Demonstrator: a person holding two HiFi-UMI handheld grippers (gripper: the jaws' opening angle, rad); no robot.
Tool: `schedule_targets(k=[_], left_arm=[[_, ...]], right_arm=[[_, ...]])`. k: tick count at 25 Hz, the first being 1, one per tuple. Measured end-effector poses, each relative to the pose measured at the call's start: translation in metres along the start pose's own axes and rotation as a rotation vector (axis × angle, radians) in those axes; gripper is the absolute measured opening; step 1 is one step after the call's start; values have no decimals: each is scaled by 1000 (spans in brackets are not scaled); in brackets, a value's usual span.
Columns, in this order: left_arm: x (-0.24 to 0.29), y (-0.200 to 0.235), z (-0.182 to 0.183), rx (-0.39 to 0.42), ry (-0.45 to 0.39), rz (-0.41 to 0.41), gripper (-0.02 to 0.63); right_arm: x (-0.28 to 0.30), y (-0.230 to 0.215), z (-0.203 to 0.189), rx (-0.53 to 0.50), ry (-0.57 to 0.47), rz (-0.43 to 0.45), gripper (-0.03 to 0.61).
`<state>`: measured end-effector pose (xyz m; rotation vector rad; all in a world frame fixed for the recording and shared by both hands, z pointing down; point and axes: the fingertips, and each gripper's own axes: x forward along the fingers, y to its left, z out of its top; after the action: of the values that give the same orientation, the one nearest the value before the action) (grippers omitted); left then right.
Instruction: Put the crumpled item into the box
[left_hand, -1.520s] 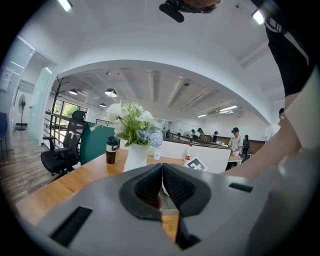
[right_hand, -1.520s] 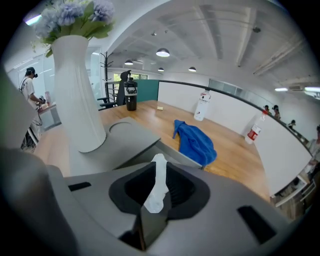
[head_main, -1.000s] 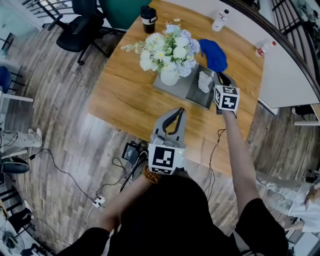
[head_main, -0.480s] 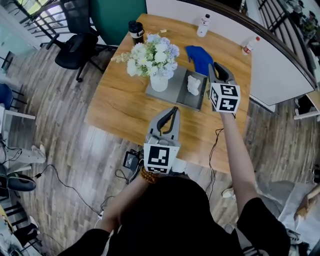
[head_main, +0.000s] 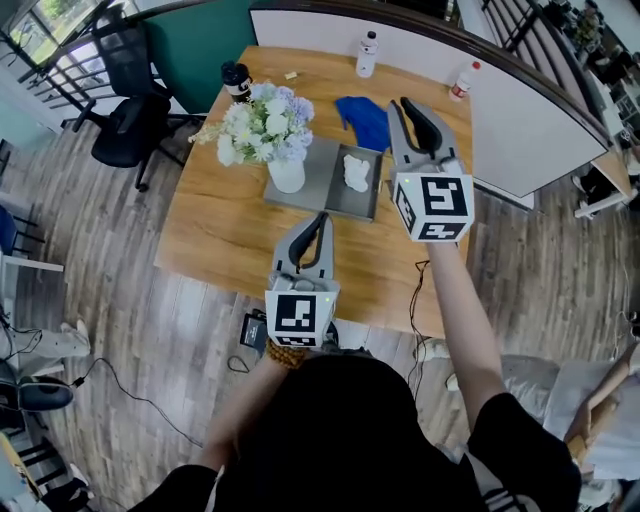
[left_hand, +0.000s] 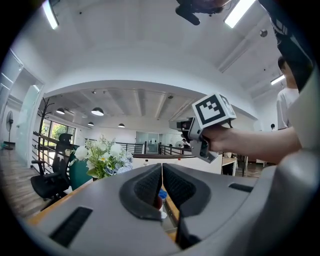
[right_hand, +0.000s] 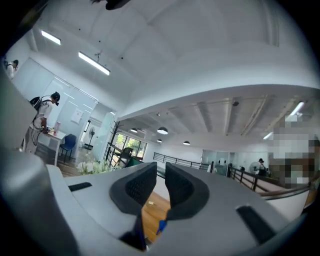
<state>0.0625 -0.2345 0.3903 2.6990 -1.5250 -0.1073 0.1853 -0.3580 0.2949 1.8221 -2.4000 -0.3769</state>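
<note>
In the head view a white crumpled item lies in the right part of a flat grey box on the wooden table. My right gripper is held high above the table's right side, beyond the box and over the blue cloth, jaws together and empty. Over the table's near edge my left gripper is raised with its jaws closed on nothing. The left gripper view shows those jaws meeting, with the right gripper's marker cube above. The right gripper view shows its own jaws almost touching.
A white vase of flowers stands in the box's left part. A black cup and two bottles sit near the far edge. An office chair stands left of the table, and cables lie on the floor.
Both grippers have risen away from the table toward the head camera, the right one lifting off the box area. The crumpled item stayed in the box.
</note>
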Motion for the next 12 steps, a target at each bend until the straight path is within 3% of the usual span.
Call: schedule_targets(k=[5, 12], left_arm=[[-4, -1, 6, 3, -12, 10, 23], [-8, 0, 10, 6, -30, 27, 23]], right_arm=[[-30, 9, 48, -19, -118, -5, 52], [-70, 26, 81, -42, -233, -54, 35]])
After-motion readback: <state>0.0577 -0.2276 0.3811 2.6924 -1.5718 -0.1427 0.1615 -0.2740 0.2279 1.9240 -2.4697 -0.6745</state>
